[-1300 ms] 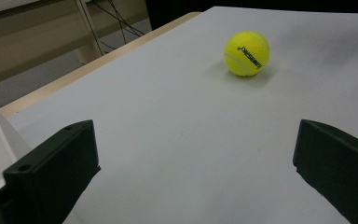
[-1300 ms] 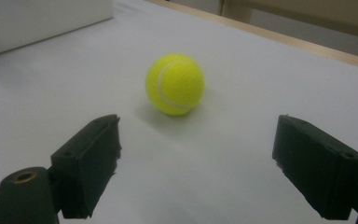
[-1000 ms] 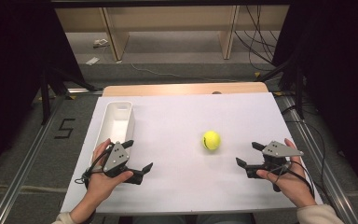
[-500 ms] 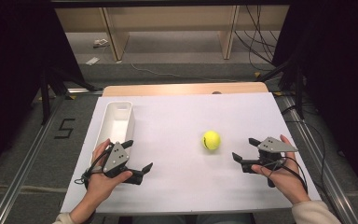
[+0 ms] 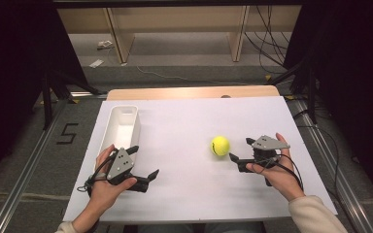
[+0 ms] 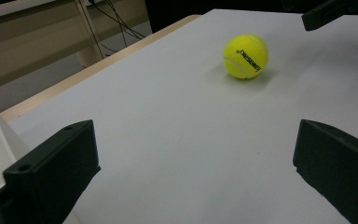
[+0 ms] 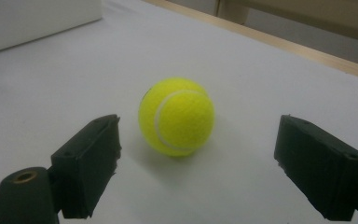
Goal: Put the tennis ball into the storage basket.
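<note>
Near edge, left: the left gripper (image 5: 143, 165) rests on the white table (image 5: 184, 194), held in the person's left hand (image 5: 104, 187). Its jaws stand wide apart, with nothing between them; in the left gripper view bare table surface lies between the two black jaws.

Near edge, right: the right gripper (image 5: 240, 150) is held in the right hand (image 5: 279, 174), low over the table and pointing left at the ball (image 5: 220, 145). Its jaws stand wide apart. In the right gripper view the ball (image 7: 176, 116) sits just ahead of the jaw tips, centred on the gap, touching neither jaw.

Middle: the ball is a yellow tennis ball, resting on the table right of centre, just left of the right gripper and well apart from the left gripper.

Far left: a white bin (image 5: 121, 127) stands lengthwise on the table, just beyond the left gripper. Its interior holds nothing. The ball lies well to its right.
</note>
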### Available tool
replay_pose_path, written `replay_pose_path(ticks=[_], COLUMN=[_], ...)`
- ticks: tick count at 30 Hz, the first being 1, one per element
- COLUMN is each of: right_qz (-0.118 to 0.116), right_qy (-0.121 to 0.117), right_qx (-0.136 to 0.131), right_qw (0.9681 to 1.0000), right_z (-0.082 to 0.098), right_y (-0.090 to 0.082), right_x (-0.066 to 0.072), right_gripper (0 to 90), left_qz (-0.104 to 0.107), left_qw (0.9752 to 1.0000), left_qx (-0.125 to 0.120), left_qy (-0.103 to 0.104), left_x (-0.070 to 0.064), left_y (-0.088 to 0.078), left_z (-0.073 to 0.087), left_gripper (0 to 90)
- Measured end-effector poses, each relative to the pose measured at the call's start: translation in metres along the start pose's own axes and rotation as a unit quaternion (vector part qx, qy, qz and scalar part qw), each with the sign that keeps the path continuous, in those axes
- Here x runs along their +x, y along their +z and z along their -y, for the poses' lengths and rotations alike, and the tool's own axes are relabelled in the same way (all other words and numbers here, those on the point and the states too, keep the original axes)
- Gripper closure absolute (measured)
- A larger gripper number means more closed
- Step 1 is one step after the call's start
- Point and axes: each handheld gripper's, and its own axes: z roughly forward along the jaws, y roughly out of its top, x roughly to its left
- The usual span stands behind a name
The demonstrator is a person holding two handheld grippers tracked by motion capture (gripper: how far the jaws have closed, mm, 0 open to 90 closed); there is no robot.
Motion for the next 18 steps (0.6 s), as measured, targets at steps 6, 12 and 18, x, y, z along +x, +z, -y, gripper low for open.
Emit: replay_pose_path(ticks=[6, 12, 18], right_qz=[-0.006, -0.011, -0.012], right_qy=[-0.005, -0.006, -0.008], right_qx=[0.006, 0.015, 0.026], right_qw=[0.9999, 0.9998, 0.9995], right_z=[-0.004, -0.008, -0.010], right_y=[0.015, 0.030, 0.046], right_x=[0.004, 0.008, 0.011], right_gripper=[15.0, 14.3, 13.7], left_qz=[0.001, 0.000, 0.000], left_qw=[1.0000, 1.0000, 1.0000], left_qx=[0.000, 0.000, 0.000], left_qy=[0.002, 0.003, 0.003], left_x=[0.000, 0.000, 0.000], left_y=[0.000, 0.000, -0.001], left_z=[0.000, 0.000, 0.000], left_gripper=[0.0, 0.0, 0.0])
